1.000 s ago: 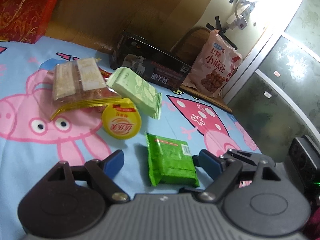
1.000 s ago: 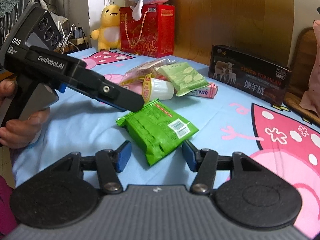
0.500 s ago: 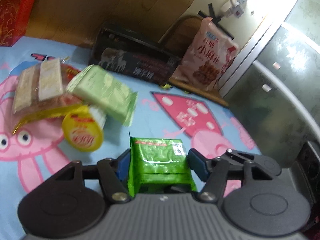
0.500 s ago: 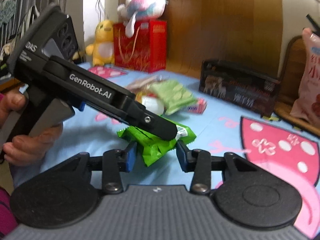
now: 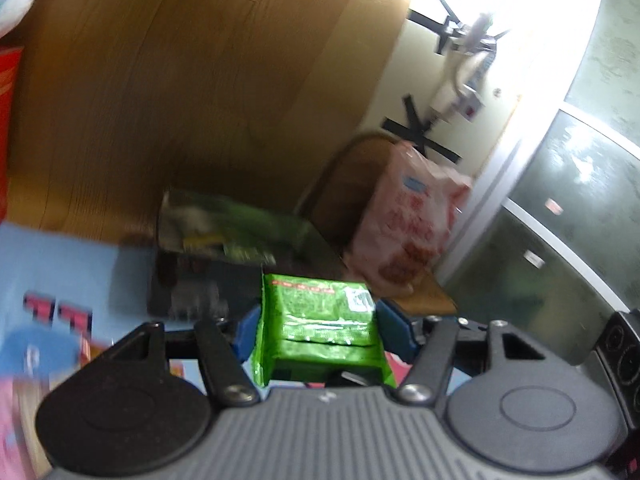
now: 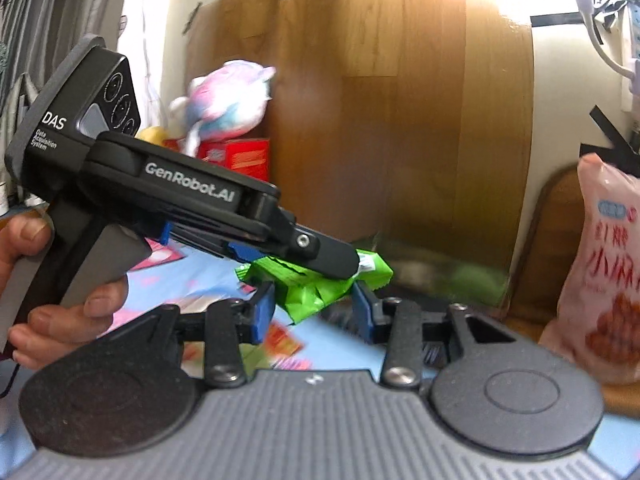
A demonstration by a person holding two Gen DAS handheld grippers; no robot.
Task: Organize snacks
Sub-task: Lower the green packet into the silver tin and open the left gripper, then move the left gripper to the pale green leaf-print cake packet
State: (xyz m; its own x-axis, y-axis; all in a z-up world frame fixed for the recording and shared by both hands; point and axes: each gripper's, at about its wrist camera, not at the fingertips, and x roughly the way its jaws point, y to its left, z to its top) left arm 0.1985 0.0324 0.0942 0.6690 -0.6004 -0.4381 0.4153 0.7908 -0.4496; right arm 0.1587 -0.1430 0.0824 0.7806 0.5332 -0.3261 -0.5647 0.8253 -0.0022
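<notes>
A bright green snack packet (image 5: pixel 320 320) sits clamped between the two blue-padded fingers of the left claw (image 5: pixel 318 330). The packet's flat printed face and barcode turn toward the left wrist camera, and its sides press against both pads. In the right wrist view the same packet (image 6: pixel 308 284) hangs in the air above the blue cartoon-print bedsheet (image 6: pixel 200 276), gripped by the left claw (image 6: pixel 320 258), which reaches in from the left. A person's hand (image 6: pixel 60 296) wraps around that claw's grey handle.

The right claw (image 6: pixel 314 312) is spread wide and grips nothing. Its two blue fingers stand on either side of the packet's lower corner, just below it. Whether they touch the wrapper cannot be told.

Beyond the left claw, slightly to its left, lies a dark flat box (image 5: pixel 224 256), blurred by motion. Ahead and to the right of the claw, a pink bag of snacks (image 5: pixel 404 236) leans upright near a wooden chair back (image 5: pixel 348 184). The same pink bag (image 6: pixel 604 280) stands at the far right of the right claw. Behind everything rises a wooden panel (image 6: pixel 380 120). Far left of it, past the left claw's body, a pastel plush toy (image 6: pixel 228 100) sits on a red box (image 6: pixel 236 156).
</notes>
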